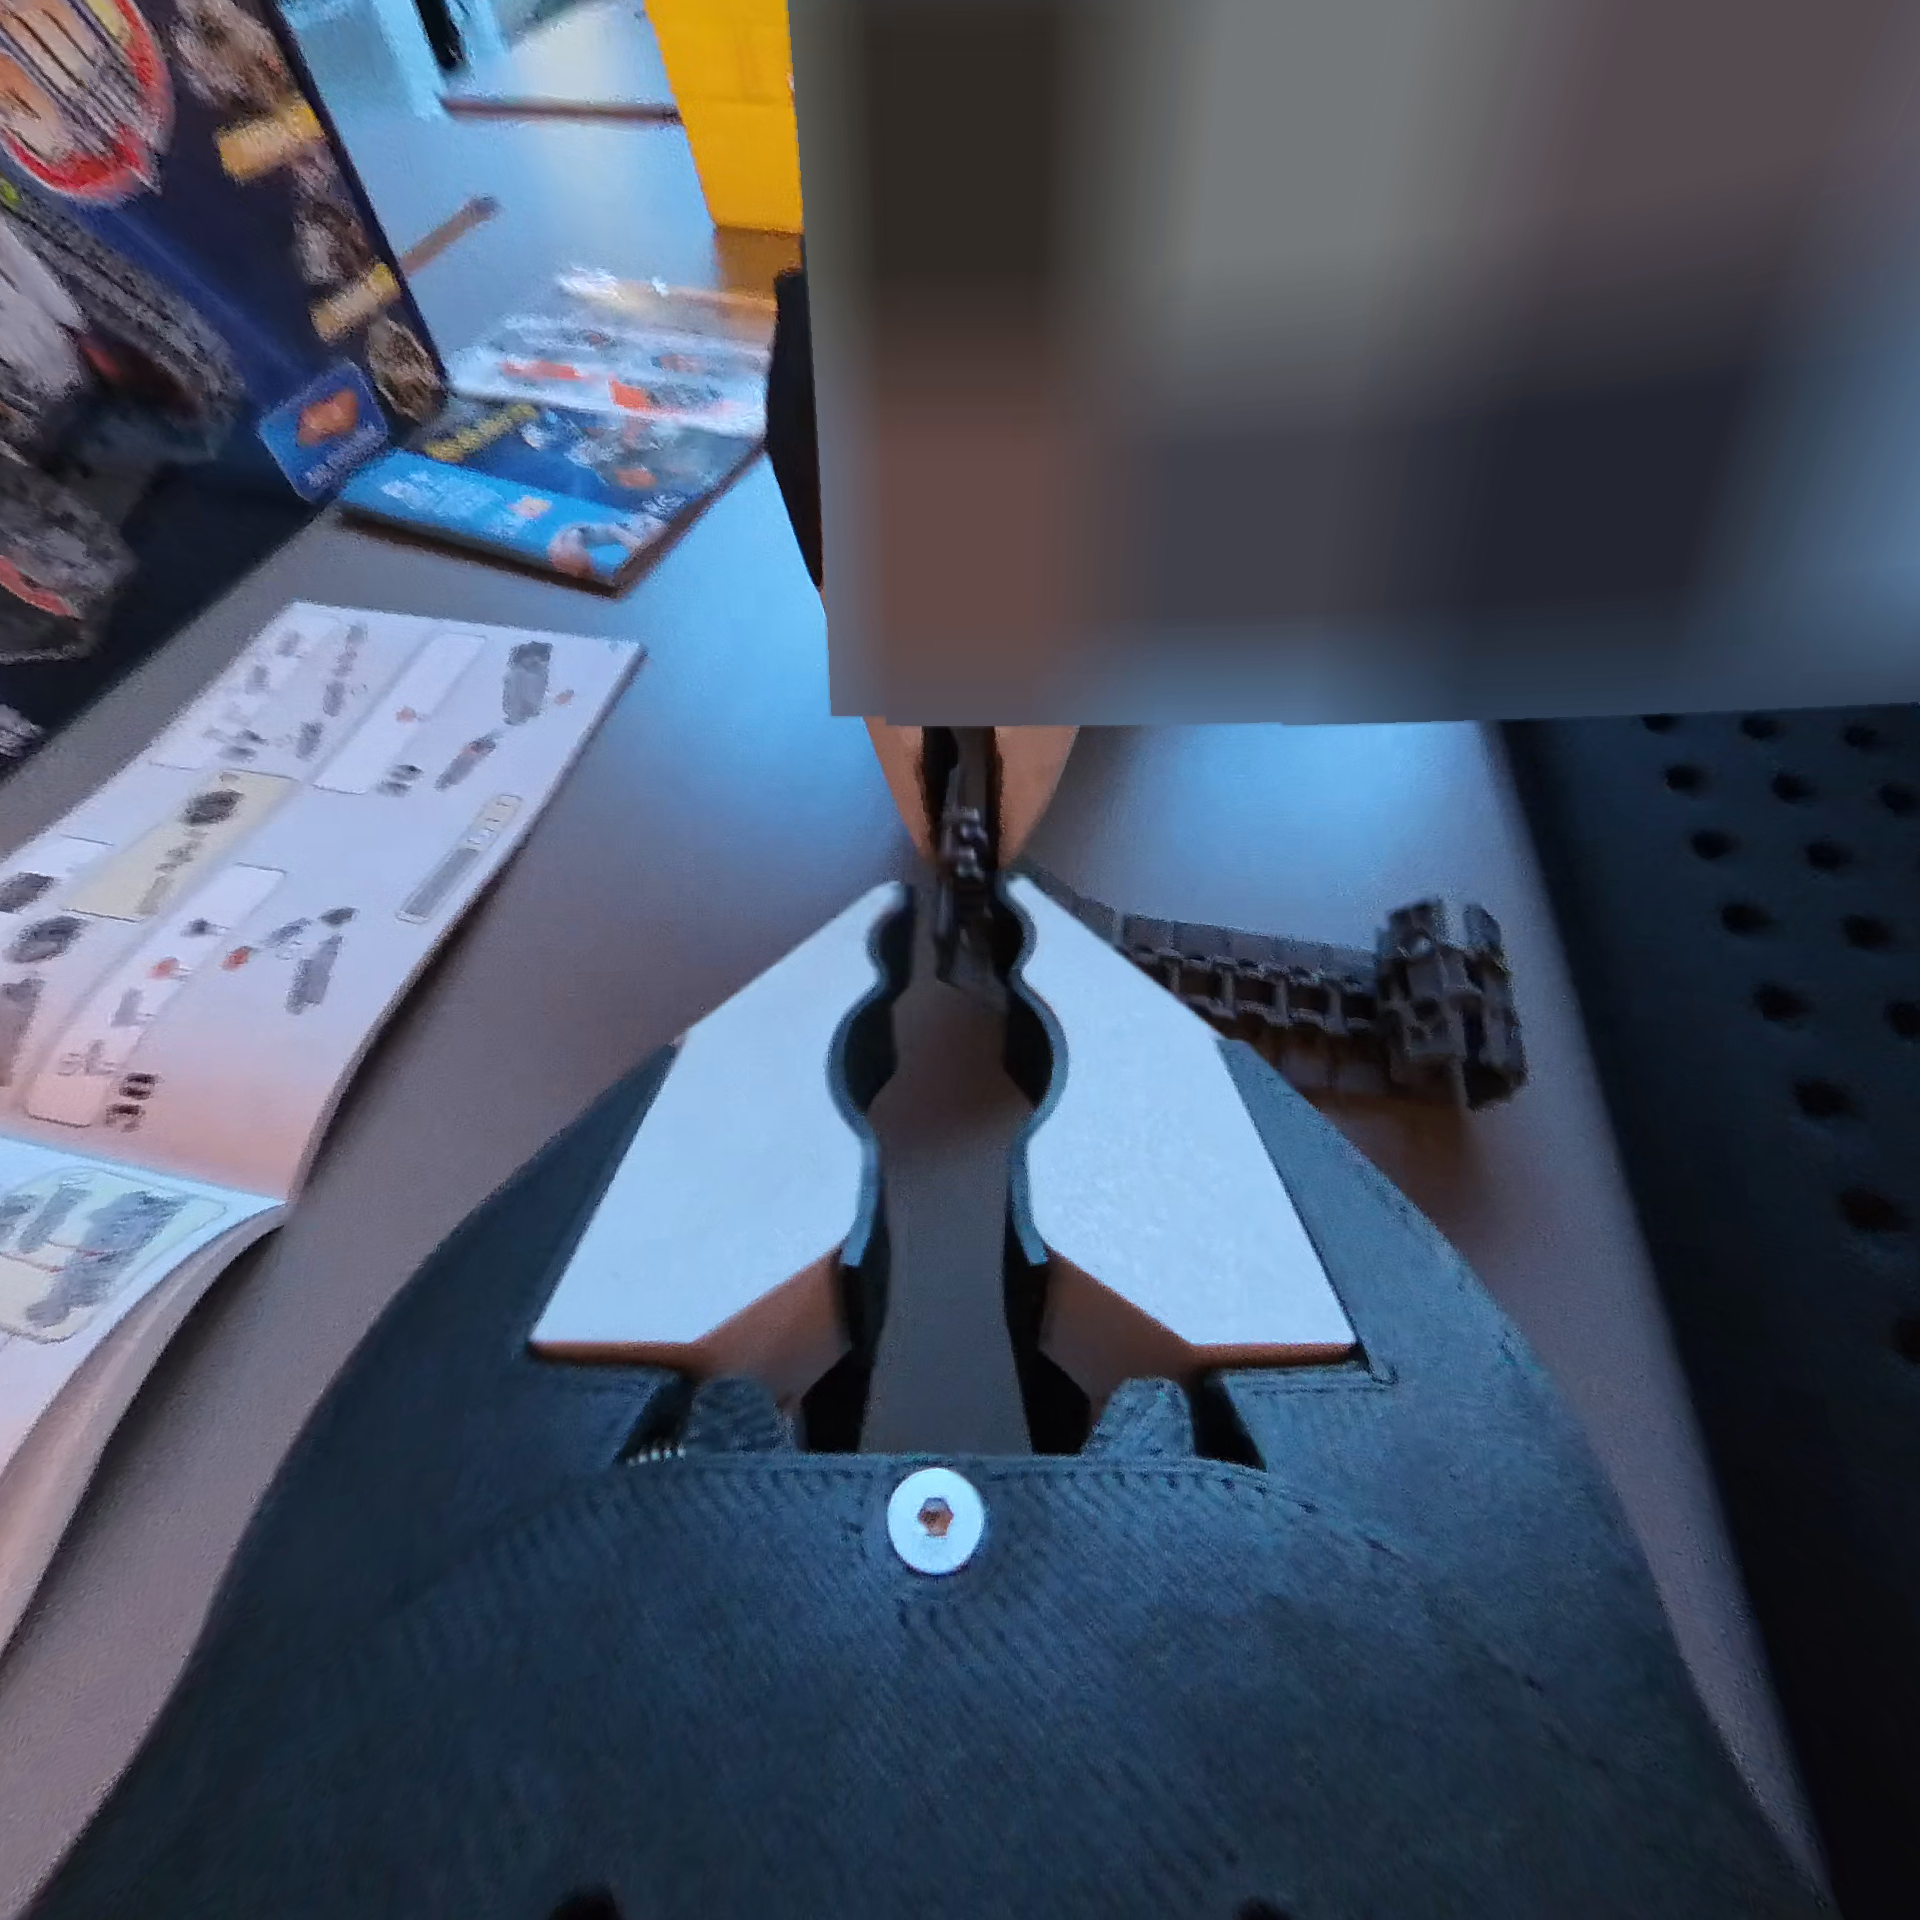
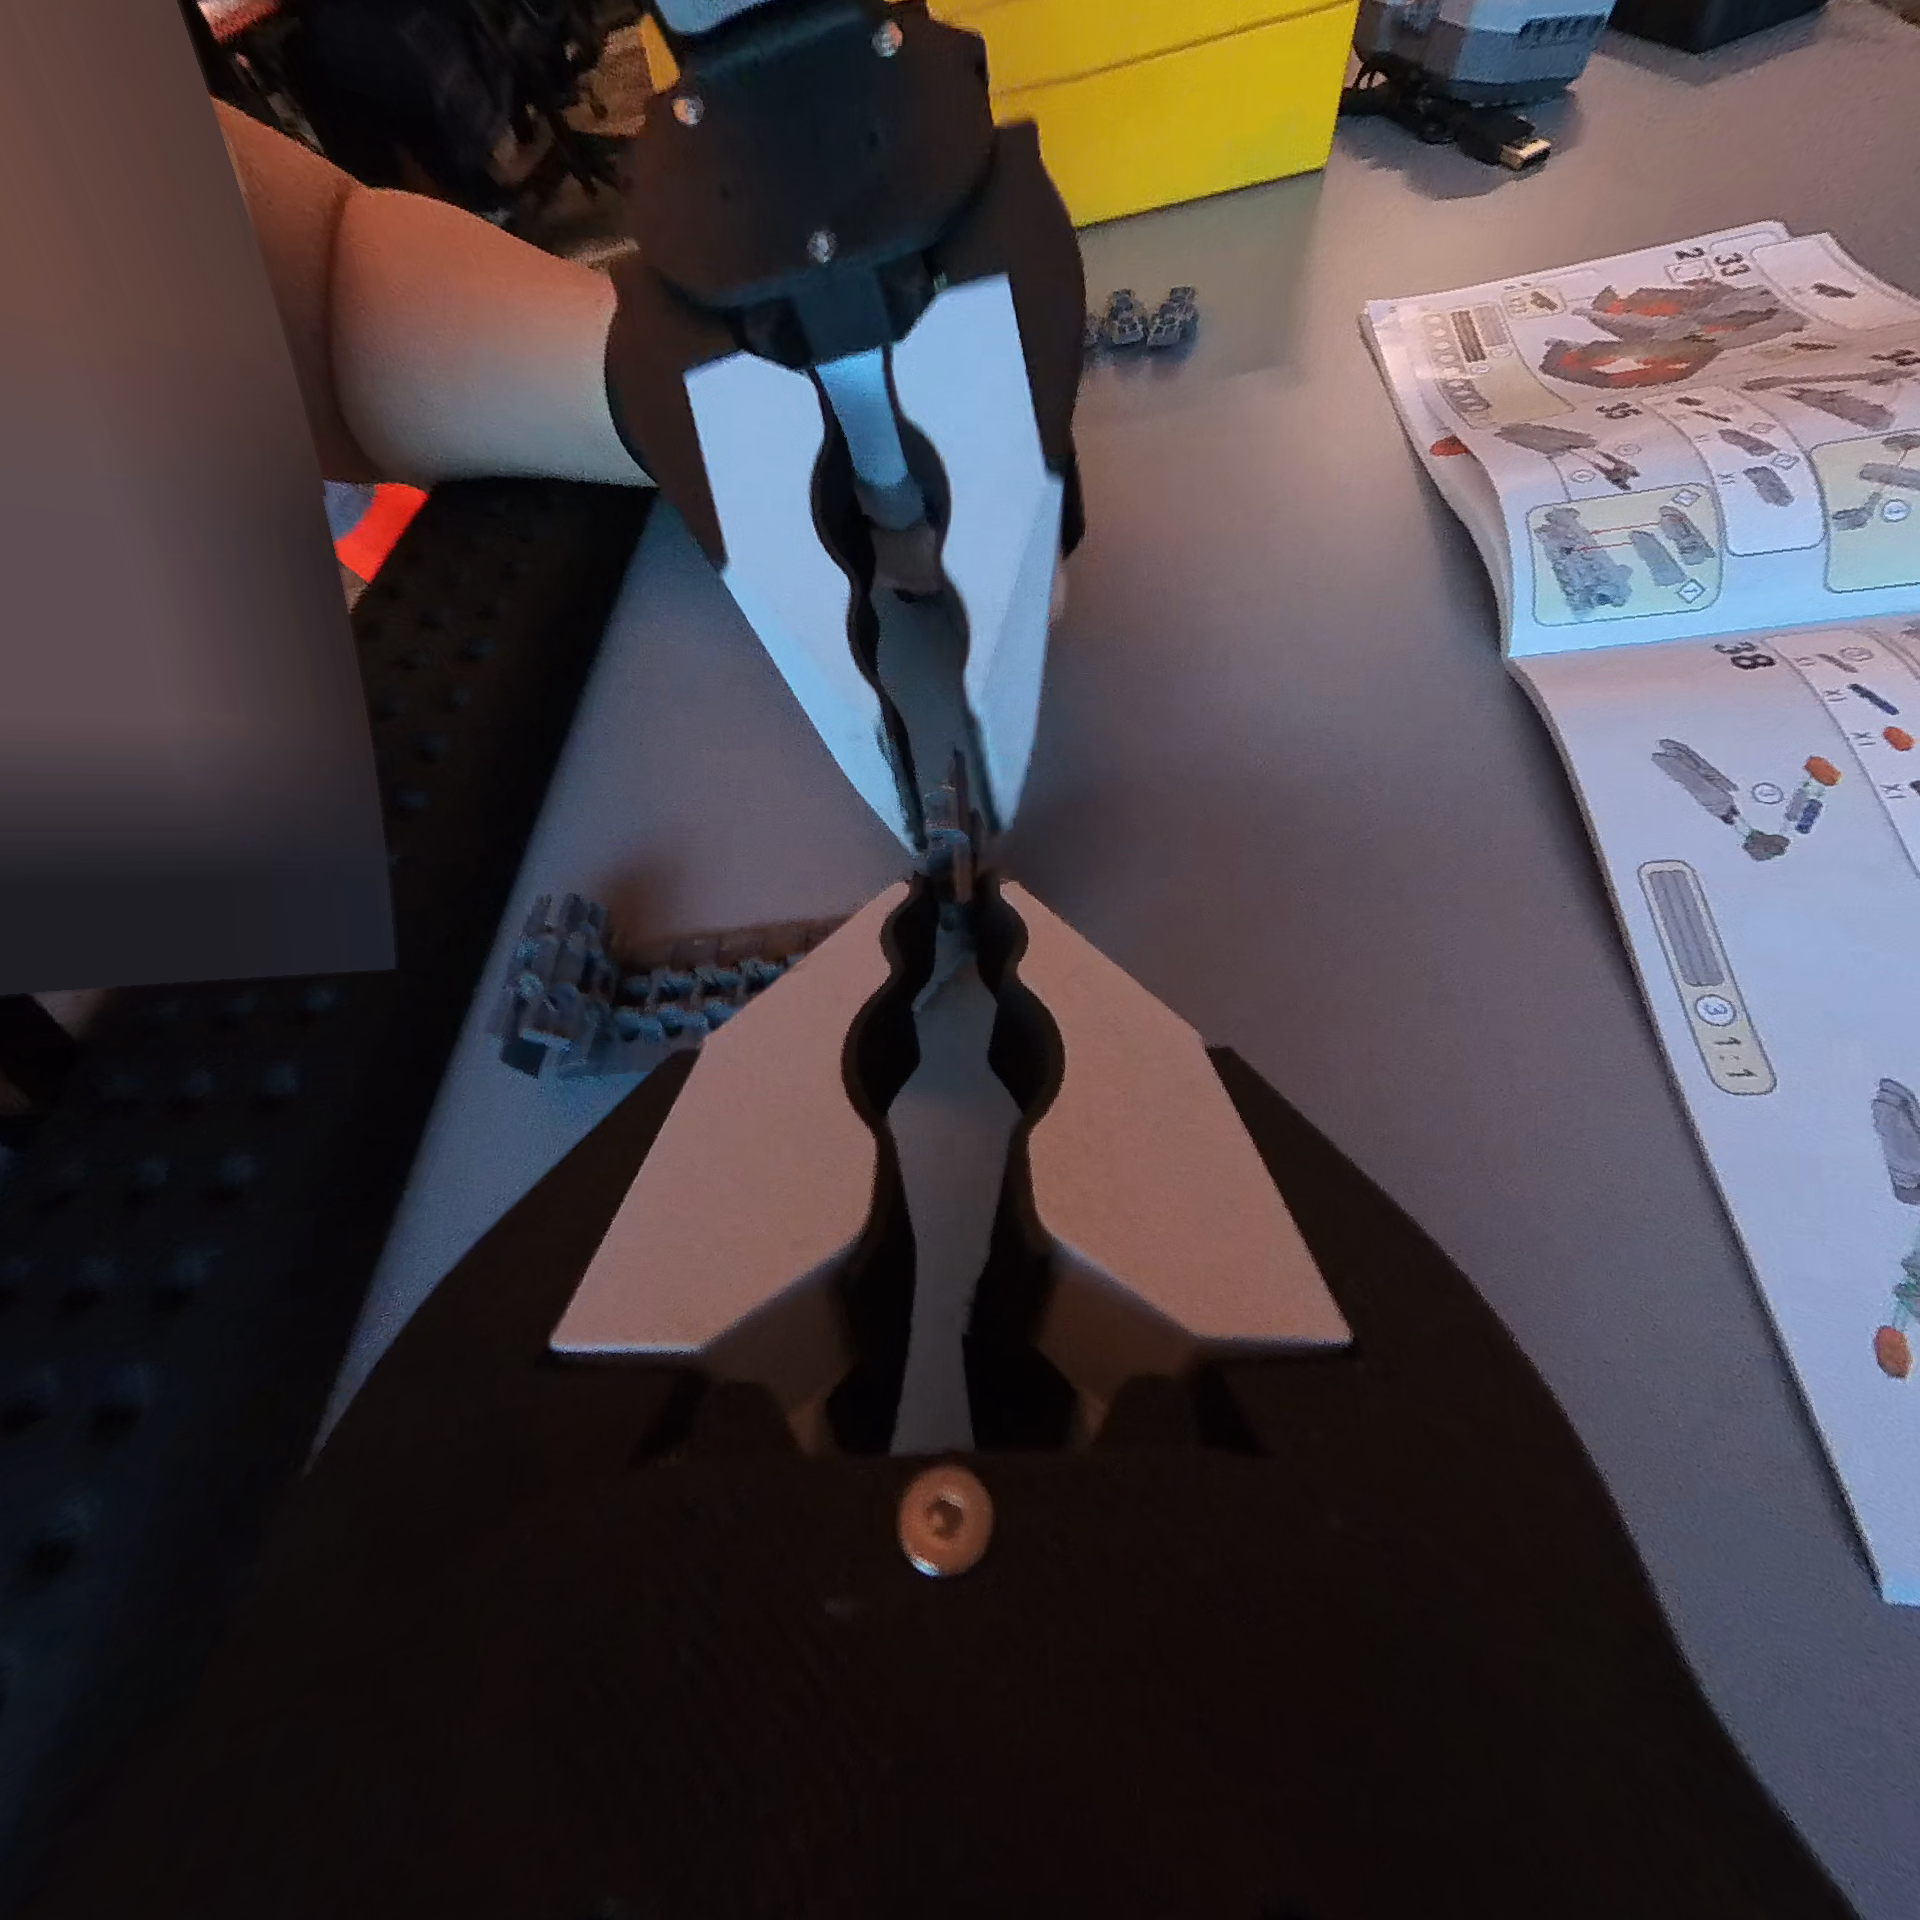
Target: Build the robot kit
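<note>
Left gripper (image 1: 954, 914) fingers nearly closed, tips pinching a small dark brick part (image 1: 961, 894) held just above the grey counter (image 1: 675, 935). Right gripper (image 2: 956, 904) points at it tip to tip, fingers also drawn in on the same small piece, seen in the right wrist view at the meeting point of both pairs of tips; the left gripper shows there coming from the far side. A dark grey linked track strip (image 1: 1320, 997) lies flat on the counter just beside the tips, ending in a bunched clump, near the edge of a black perforated board (image 1: 1766, 1039). Open instruction booklet (image 2: 1714, 675) lies on the counter to the other side, well apart. Farther back: a yellow box (image 2: 1164, 104), a printed dark-blue toy box (image 1: 208, 260) standing upright, a flat leaflet (image 1: 561, 478) beside it, and two small grey pieces (image 2: 1143, 312) near the yellow box.
</note>
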